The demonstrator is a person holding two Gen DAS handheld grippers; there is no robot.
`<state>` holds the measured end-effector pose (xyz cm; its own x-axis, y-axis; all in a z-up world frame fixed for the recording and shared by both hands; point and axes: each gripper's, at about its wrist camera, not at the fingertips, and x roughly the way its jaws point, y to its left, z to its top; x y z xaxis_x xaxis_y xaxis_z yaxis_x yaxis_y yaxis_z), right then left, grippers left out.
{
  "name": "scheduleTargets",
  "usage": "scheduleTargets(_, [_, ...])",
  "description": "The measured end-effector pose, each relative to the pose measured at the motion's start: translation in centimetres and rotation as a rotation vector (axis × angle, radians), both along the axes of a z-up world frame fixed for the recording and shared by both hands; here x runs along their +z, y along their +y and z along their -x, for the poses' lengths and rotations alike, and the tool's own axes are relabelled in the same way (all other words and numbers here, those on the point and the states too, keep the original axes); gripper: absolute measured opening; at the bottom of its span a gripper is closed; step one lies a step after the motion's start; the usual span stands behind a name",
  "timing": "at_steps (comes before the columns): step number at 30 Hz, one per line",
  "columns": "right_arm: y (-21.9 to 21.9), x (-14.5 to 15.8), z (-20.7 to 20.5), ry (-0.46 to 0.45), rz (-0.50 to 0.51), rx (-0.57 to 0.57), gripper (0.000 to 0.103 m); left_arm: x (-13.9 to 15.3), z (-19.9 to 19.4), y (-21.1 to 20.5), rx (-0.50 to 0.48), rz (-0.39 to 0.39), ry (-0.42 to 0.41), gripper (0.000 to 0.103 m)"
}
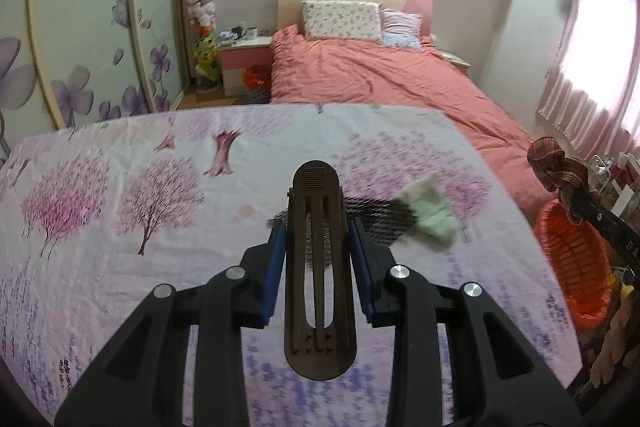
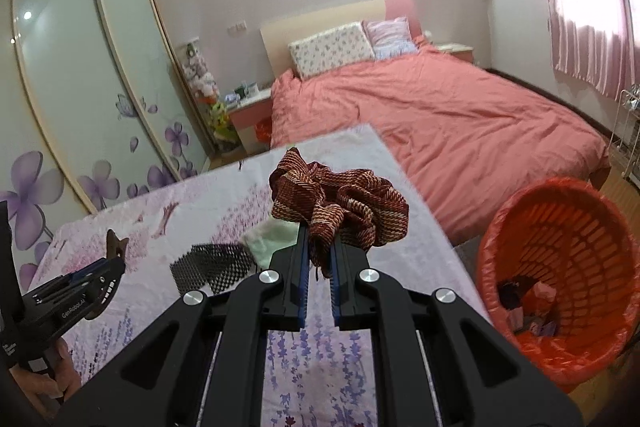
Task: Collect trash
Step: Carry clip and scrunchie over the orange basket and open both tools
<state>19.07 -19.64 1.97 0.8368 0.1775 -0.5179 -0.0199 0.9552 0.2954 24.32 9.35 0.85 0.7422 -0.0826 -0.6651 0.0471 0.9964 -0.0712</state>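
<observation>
Left gripper [image 1: 318, 235]: matt black plastic body, bright polished metal pivot pins, ribbed blue pads on the fingers [image 1: 276, 259]. It grips a long dark brown plastic clip [image 1: 319, 267], smooth with a dull sheen and a ribbed tip.

Right gripper [image 2: 320, 259]: same matt black plastic and shiny metal pins. It clamps a crumpled red-and-cream woven cloth [image 2: 340, 211], coarse in texture.

Table [image 1: 120, 267]: covered by a thin printed floral cotton-like sheet, matt, lightly creased.

On it: a black perforated mesh piece [image 2: 208, 265], matt; a pale green fluffy cloth [image 1: 434, 219], soft nap.

Orange slotted plastic basket [image 2: 580, 255]: lined with a glossy, wrinkled orange film bag.
</observation>
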Motion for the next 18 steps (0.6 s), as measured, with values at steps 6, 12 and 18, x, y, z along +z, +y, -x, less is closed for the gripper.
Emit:
scheduleTargets(6, [-2.2,1.6,2.5,-0.059,-0.004,-0.038,0.009,2.1,1.4,-3.7,-0.070,-0.002,-0.036,0.032])
scheduleTargets(12, [-4.9,2.4,4.6,-0.103,-0.003,-0.093,0.009,3.5,2.7,-8.3,-0.167,0.008,-0.052,0.032])
scheduleTargets(18, [-9.1,2.5,7.0,-0.140,-0.026,-0.175,0.009,4.5,4.0,-13.8,-0.282,0.026,-0.065,0.032])
